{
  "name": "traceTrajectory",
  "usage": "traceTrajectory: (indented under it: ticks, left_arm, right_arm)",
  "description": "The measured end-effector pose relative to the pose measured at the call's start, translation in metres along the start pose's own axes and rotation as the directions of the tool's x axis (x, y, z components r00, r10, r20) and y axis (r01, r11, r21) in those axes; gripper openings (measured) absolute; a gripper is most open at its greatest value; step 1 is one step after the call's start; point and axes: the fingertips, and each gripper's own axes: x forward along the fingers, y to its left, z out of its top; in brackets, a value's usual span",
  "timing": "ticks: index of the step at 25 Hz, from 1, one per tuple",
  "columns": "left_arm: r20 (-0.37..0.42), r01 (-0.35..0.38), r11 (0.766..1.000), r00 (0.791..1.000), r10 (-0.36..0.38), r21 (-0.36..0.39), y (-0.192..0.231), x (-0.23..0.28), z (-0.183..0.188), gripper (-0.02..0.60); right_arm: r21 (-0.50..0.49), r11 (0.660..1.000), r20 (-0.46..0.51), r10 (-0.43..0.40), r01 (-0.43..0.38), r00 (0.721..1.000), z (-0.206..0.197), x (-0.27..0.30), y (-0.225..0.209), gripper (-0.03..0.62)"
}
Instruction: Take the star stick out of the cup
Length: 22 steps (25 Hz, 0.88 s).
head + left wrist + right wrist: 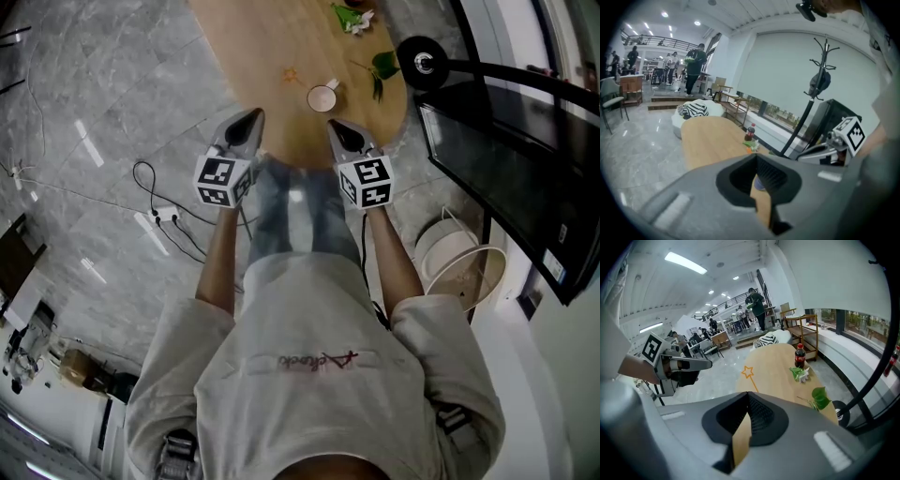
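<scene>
A white cup (322,97) stands on the oval wooden table (272,37). The orange star stick (289,75) shows just left of it. In the right gripper view the star (748,372) stands up and its thin stick runs down behind the jaws, so its lower end is hidden. My left gripper (252,116) and right gripper (334,125) hover at the table's near edge, on either side of the cup and short of it. Both are shut and hold nothing. The left gripper view shows a sliver of the cup (760,183) below the left gripper (757,161). The right gripper (747,397) points along the table.
A cola bottle (799,356), white flowers (354,19) and a green leafy sprig (382,64) lie at the table's far right. A coat stand's base (422,58), a black screen (506,159) and white bins (459,258) stand to the right. Cables and a power strip (164,216) are on the floor.
</scene>
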Motion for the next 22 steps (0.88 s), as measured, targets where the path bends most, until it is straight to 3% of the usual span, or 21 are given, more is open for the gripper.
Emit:
traceTrajectory:
  ticks: [9, 22]
  left_arm:
    - [-0.024, 0.005, 1.0, 1.0, -0.006, -0.023, 0.0, 0.015, -0.029, 0.002]
    - [-0.027, 0.017, 0.998, 0.999, -0.019, -0.061, -0.002, 0.015, -0.043, 0.002]
  right_arm:
    - [0.032, 0.999, -0.037, -0.005, 0.006, 0.999, -0.034, 0.013, -0.011, 0.005]
    - [-0.009, 1.0, -0.072, 0.025, -0.026, 0.997, -0.035, 0.059, -0.013, 0.005]
